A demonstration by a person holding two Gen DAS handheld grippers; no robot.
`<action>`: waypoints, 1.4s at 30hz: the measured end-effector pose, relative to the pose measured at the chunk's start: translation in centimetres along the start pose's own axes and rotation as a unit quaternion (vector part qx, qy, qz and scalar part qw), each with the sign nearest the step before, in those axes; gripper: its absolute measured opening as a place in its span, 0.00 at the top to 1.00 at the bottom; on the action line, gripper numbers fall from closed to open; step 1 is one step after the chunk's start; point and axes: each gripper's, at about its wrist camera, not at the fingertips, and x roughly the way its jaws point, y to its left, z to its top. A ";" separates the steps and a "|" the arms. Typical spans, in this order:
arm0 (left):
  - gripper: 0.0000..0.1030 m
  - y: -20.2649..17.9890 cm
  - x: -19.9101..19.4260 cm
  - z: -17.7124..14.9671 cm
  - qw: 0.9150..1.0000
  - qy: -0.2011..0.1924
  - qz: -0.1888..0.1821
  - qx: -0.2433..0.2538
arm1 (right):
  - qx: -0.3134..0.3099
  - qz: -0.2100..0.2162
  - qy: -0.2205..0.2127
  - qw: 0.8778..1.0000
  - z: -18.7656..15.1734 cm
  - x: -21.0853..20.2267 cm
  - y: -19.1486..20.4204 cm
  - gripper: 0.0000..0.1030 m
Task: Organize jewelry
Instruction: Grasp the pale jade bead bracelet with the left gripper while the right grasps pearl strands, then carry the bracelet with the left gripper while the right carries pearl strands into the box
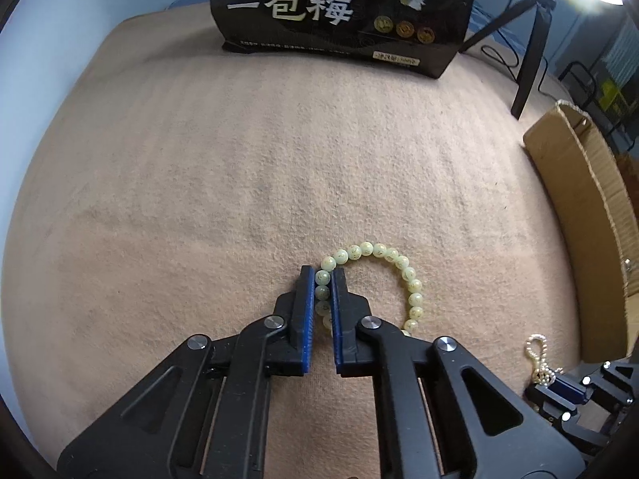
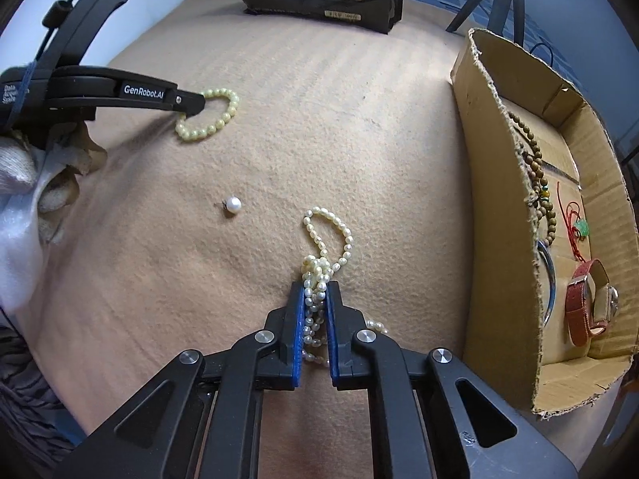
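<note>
A pale green bead bracelet [image 1: 393,265] lies on the tan cloth [image 1: 239,179], and my left gripper [image 1: 323,275] is shut on its left side, beads pinched between the blue pads. From the right wrist view that same bracelet [image 2: 217,119] shows at the upper left, under the left gripper [image 2: 191,105]. My right gripper [image 2: 315,289] is shut on a bunched pearl necklace [image 2: 325,235], whose loop spreads out beyond the fingertips. A single loose pearl earring [image 2: 233,204] rests on the cloth to the left of the necklace.
An open cardboard box [image 2: 491,207] stands at the right, holding a wooden bead string [image 2: 537,175], a red cord pendant [image 2: 579,227] and a red-strapped watch [image 2: 587,303]. A black snack bag [image 1: 343,12] stands at the far edge. Tripod legs [image 1: 531,52] rise behind it.
</note>
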 end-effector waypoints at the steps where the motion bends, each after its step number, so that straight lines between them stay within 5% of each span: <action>1: 0.95 0.1 -0.3 0.1 1.000 -0.003 -0.003 -0.001 | 0.002 0.002 -0.004 1.000 -0.1 -0.3 0.1 0.92; 20: 0.95 -2.6 -6.5 1.3 0.995 -0.065 -0.080 -0.009 | 0.011 0.017 -0.105 0.994 0.8 -7.4 0.9 0.93; 42: 0.95 -8.5 -13.2 1.2 0.978 -0.115 -0.169 0.030 | 0.087 0.000 -0.199 0.976 0.9 -15.0 -5.9 0.93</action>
